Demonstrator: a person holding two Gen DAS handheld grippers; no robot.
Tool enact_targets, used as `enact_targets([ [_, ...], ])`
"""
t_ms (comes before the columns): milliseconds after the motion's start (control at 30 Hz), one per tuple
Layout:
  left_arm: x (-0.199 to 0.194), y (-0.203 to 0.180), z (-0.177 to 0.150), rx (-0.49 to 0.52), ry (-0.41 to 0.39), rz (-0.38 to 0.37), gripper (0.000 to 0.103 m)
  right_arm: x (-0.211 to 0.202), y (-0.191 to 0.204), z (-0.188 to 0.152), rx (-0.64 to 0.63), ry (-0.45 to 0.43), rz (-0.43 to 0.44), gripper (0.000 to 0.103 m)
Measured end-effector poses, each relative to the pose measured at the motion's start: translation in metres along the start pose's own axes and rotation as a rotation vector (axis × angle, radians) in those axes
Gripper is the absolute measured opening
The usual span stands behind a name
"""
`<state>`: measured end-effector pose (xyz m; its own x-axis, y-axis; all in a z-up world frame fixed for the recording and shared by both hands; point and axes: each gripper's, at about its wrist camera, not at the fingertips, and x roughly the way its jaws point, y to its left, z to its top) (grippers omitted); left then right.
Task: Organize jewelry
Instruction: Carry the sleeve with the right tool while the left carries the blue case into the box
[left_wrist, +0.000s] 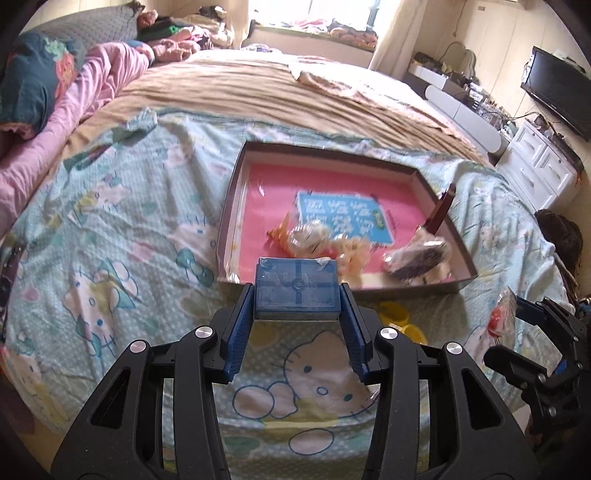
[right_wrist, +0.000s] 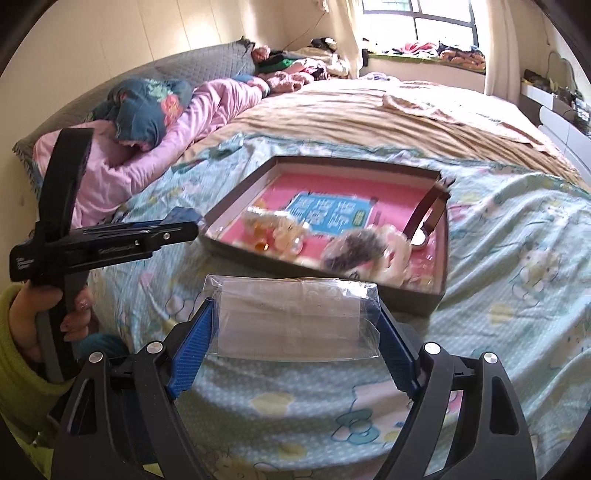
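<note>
We take the tray (left_wrist: 236, 177) on the bed (left_wrist: 110, 206) as landmark. In it lie a card (left_wrist: 345, 216), small bagged pieces (left_wrist: 314, 236) on the card's near edge, and a larger bag (left_wrist: 419, 258) at the tray's near right corner. A strap (right_wrist: 428, 210) leans at its right wall. Pillows (right_wrist: 147, 107) sit far left of the tray, a cabinet (left_wrist: 535, 170) well right of it.

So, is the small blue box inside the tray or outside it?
Outside: the left gripper holds the blue box clamped between its fingers, before the tray near wall.
</note>
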<state>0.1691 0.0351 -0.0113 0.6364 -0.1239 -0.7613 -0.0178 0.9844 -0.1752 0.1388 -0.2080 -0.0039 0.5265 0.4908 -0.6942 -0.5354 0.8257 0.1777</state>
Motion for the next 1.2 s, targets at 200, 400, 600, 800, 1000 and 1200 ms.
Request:
enact_targets([
  [200,-0.007,-0.010,0.011,0.020,-0.029,-0.003,0.036,-0.006,-0.009,0.012,0.008,-0.043,-0.024,0.081],
  [400,-0.009,-0.023,0.020,0.044,-0.048,-0.010,0.036,-0.013,-0.017,0.024,0.017,-0.088,-0.045,0.081],
  [600,-0.008,-0.033,0.029,0.067,-0.064,-0.004,0.036,-0.018,-0.027,0.031,0.037,-0.114,-0.066,0.081],
  [800,-0.002,-0.043,0.035,0.081,-0.066,-0.009,0.036,-0.020,-0.037,0.037,0.047,-0.133,-0.088,0.081],
  [1000,0.005,-0.047,0.038,0.089,-0.057,-0.005,0.037,-0.019,-0.050,0.042,0.067,-0.139,-0.120,0.081],
  [1200,0.015,-0.049,0.039,0.091,-0.041,0.001,0.037,-0.015,-0.064,0.046,0.089,-0.137,-0.147,0.081],
])
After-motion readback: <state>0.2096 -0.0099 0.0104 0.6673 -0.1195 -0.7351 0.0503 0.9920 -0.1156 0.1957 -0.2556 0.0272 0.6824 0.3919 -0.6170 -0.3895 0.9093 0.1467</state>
